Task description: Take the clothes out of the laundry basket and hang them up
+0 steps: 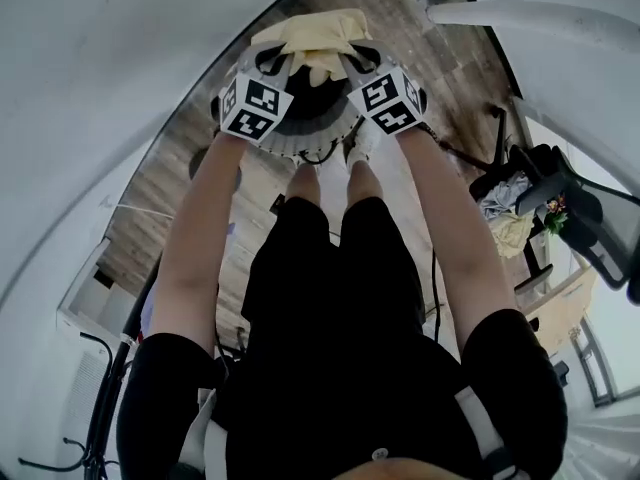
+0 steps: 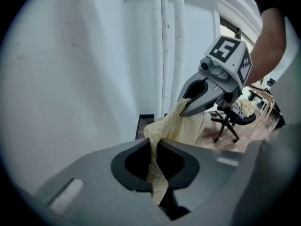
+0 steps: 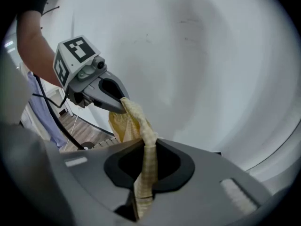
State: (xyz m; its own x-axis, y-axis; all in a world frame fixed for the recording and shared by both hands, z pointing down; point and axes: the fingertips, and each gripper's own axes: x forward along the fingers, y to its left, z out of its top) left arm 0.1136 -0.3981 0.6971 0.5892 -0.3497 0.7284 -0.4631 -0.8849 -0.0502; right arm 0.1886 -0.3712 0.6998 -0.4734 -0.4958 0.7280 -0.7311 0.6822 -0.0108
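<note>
A pale yellow garment hangs stretched between my two grippers, held up above the white slatted laundry basket. My left gripper is shut on one edge of it, the cloth pinched between its jaws. On the other edge my right gripper is shut too, with a strip of the yellow fabric running down through its jaws. Each gripper view shows the other one across the cloth: the right gripper and the left gripper, both clamped on the fabric.
A white wall curves along the left. A black office chair with clothes on it stands at the right, on the wooden floor. White poles rise against the wall. A black stand is at the lower left beside my legs.
</note>
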